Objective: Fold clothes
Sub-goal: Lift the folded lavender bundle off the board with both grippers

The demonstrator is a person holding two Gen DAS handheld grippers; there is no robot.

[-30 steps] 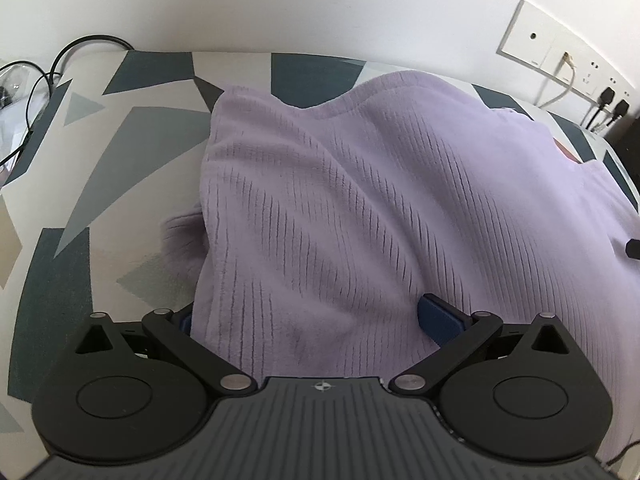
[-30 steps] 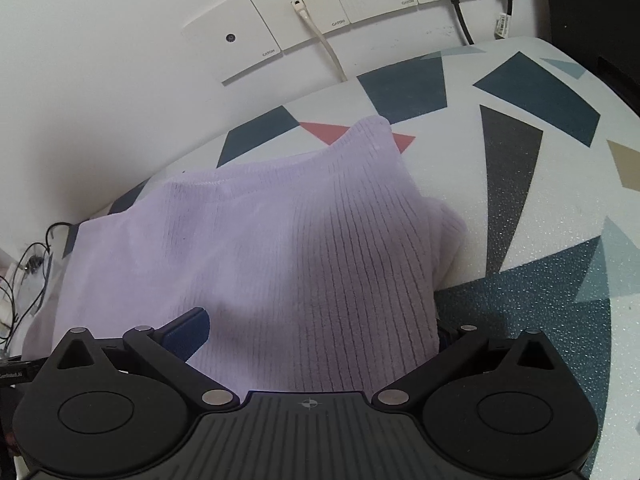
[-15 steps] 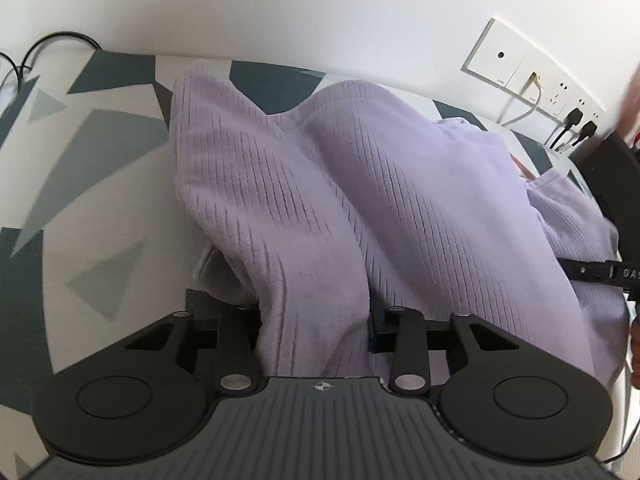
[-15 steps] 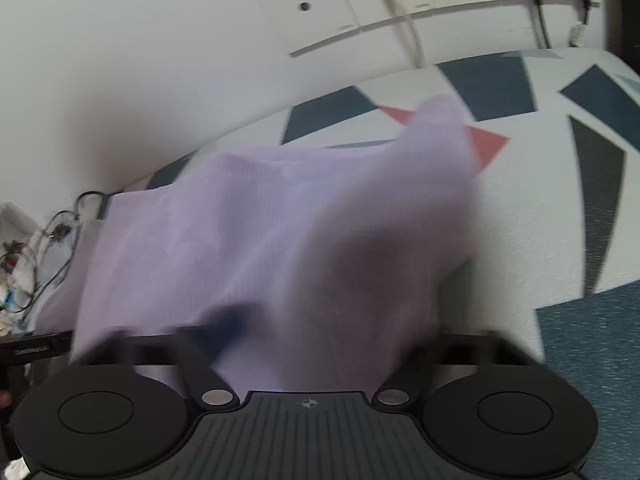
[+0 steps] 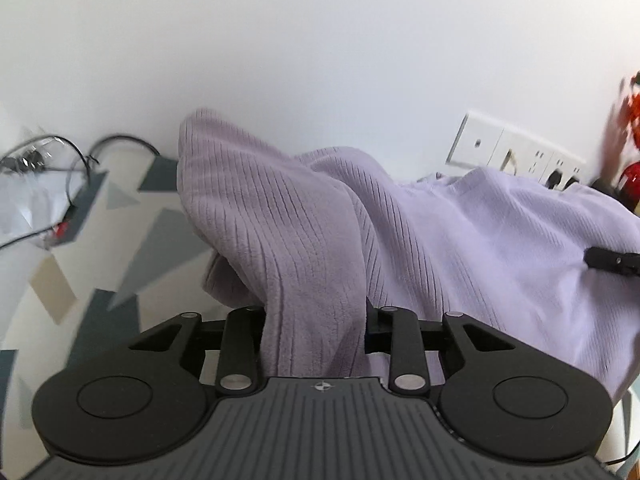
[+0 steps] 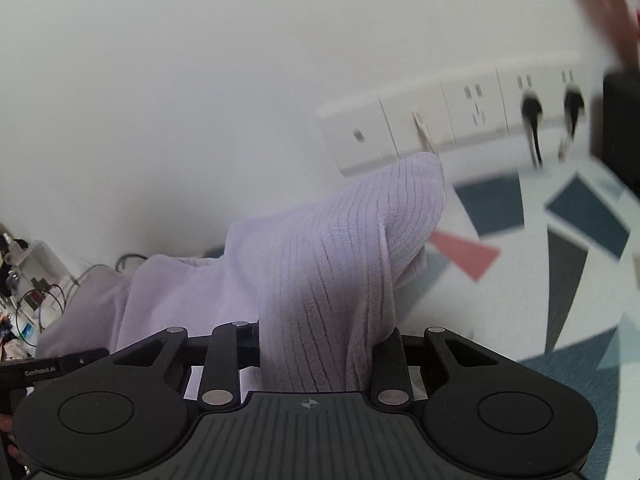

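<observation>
A lilac ribbed fleece garment [image 5: 460,240] hangs lifted off the patterned table [image 5: 132,236], stretched between both grippers. My left gripper [image 5: 314,320] has a bunched edge of it between its jaws, which are still closing, and the cloth hides the pads. In the right wrist view the same garment [image 6: 332,264] rises in a peak from my right gripper [image 6: 320,340], whose jaws are also closing on a thick fold. The right gripper's black tip [image 5: 612,260] shows at the right edge of the left wrist view. The left gripper's body [image 6: 44,368] shows at lower left of the right wrist view.
A white wall with a row of sockets [image 6: 460,120] and two black plugs [image 6: 532,108] runs behind the table [image 6: 520,280]. Cables and small clutter [image 5: 44,184] lie at the table's left end. A dark object [image 6: 624,128] stands at far right.
Both grippers went from open around the garment's near edge to closed on it. Both then rose, lifting the cloth off the table and tilting the views up toward the wall.
</observation>
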